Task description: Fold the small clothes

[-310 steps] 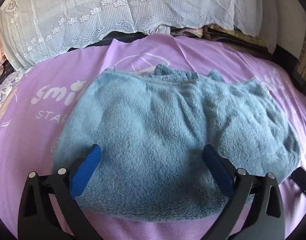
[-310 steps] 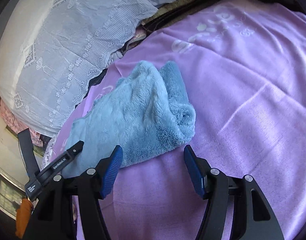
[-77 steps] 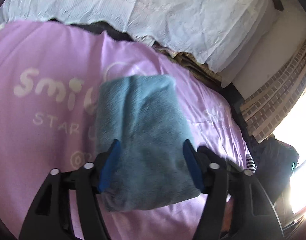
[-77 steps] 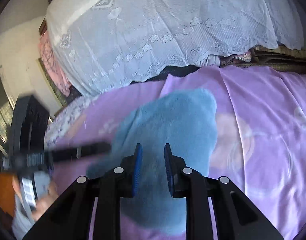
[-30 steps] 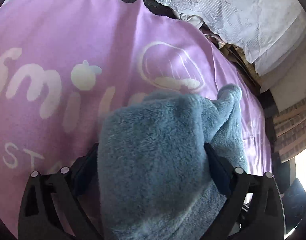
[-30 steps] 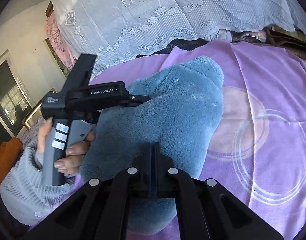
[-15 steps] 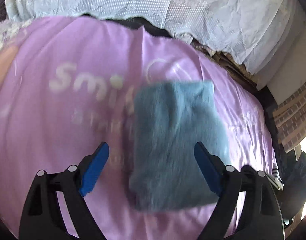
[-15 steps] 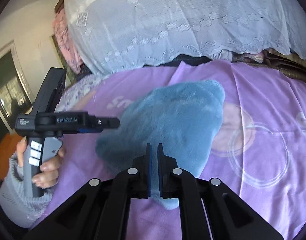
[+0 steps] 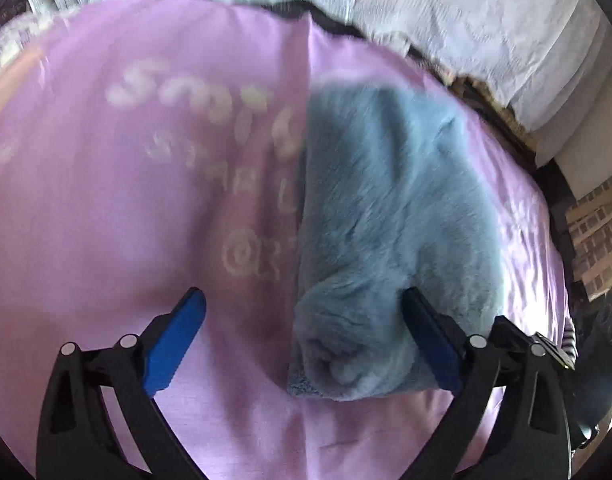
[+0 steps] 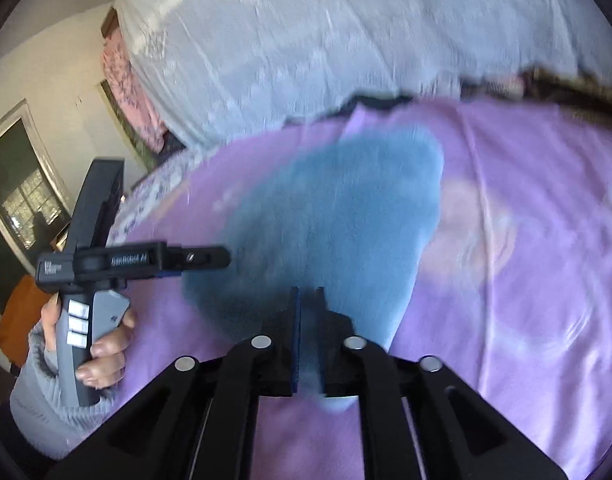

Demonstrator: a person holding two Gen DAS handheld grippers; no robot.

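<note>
Lilac bedsheet [image 9: 105,220] spread wide and bare to the left of the folded garment [image 9: 390,216], printed with pale blurred lettering; narrower strip of sheet to its right before the bed's edge, with brick wall [image 9: 598,240] beyond. Fluffy blue-grey fleece, folded into a thick oblong bundle with a rolled near end, lying on the sheet right of centre in the left wrist view. Left gripper [image 9: 306,340] spread wide apart, gripping nothing, its right finger touching or just over the bundle's near right edge, its left finger above bare sheet. Right gripper [image 10: 308,344] nearly together, clamped on the near edge of the garment, fleece showing in the thin gap between its blue pads. Seen from the right wrist: left hand [image 10: 101,344] in a grey knit sleeve [image 10: 37,396] round the other tool's handle, beside the bundle. White lace cover [image 10: 326,40] banked along the far side; pink cloth [image 10: 125,80] and a dark window [image 10: 17,184] further left. Both views motion-blurred.
</note>
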